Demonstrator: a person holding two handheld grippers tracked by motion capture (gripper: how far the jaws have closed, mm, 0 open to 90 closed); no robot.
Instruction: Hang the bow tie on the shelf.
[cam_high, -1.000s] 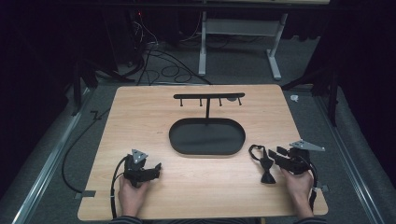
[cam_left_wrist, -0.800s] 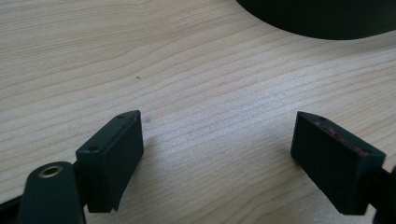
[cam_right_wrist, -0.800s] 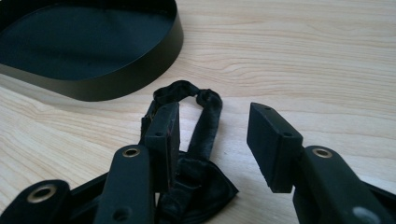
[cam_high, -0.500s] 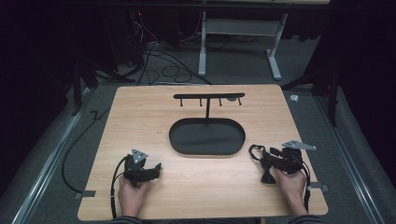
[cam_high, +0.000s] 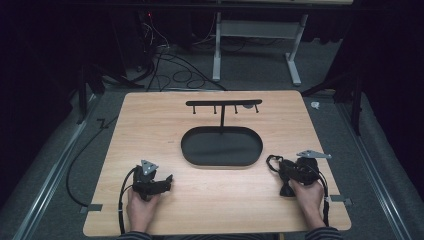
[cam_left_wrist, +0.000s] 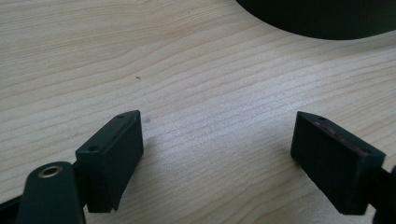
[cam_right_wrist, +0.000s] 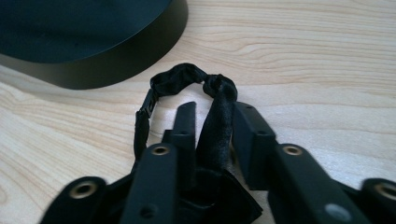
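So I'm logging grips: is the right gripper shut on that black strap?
Shut: the right gripper has both jaws pressed against the black strap between them.

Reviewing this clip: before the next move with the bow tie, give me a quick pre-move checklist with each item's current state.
1. Right gripper closed on the bow tie: ok, jaws pinch its strap.
2. Strap loop free of the black oval tray: ok, it lies beside the tray's wall.
3. Left gripper empty and open: ok, jaws wide over bare table.
4. Hanger bar on the stand unobstructed: ok.
5. Strap clasp fastened: cannot tell.
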